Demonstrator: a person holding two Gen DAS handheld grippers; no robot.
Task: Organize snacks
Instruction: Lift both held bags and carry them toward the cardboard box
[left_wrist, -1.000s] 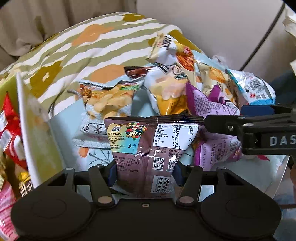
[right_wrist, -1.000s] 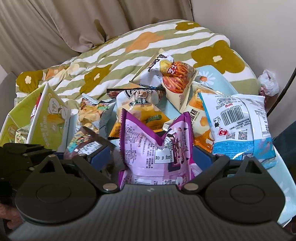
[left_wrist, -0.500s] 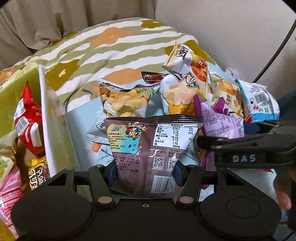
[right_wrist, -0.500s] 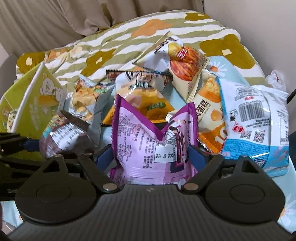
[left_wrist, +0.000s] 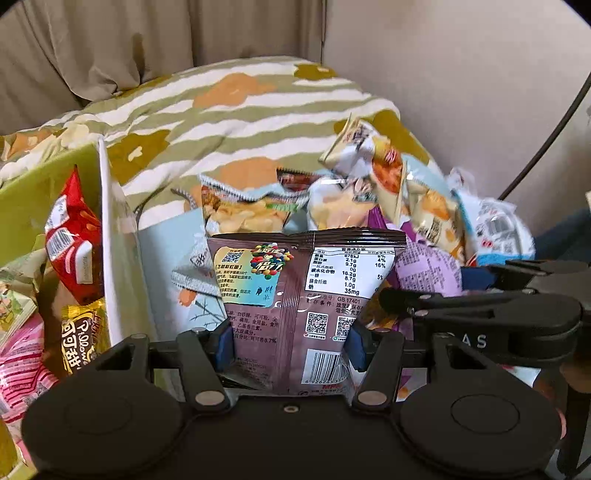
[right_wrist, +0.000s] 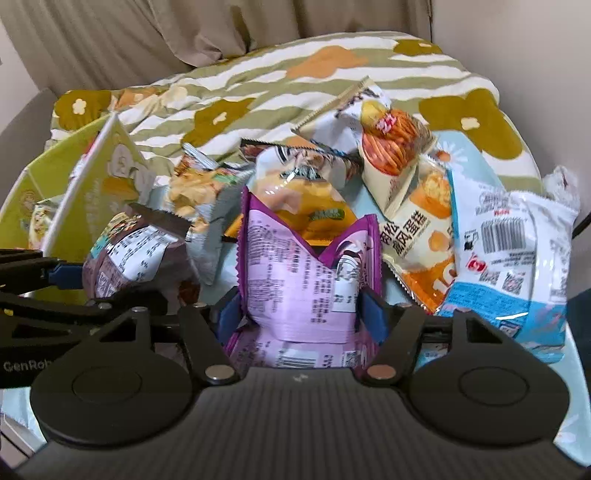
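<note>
My left gripper (left_wrist: 290, 341) is shut on a brown snack bag (left_wrist: 306, 291), held upright above the table; the bag also shows in the right wrist view (right_wrist: 136, 254). My right gripper (right_wrist: 299, 314) is shut on a purple snack bag (right_wrist: 306, 280), held just right of the left one; it shows in the left wrist view (left_wrist: 432, 273). A green box (left_wrist: 40, 199) with several snack packs inside stands at the left, its white flap (left_wrist: 110, 240) upright. A pile of snack bags (right_wrist: 388, 177) lies ahead on the table.
A green, white and orange striped blanket (left_wrist: 229, 110) lies behind the pile. A blue-and-white bag (right_wrist: 513, 258) lies at the right. A beige curtain (right_wrist: 147, 33) and a wall (left_wrist: 461, 74) close the back. The light blue tablecloth (left_wrist: 162, 247) shows under the bags.
Both grippers have lifted and drawn back with their bags and shifted left; the green box and its snacks have come further into the left wrist view.
</note>
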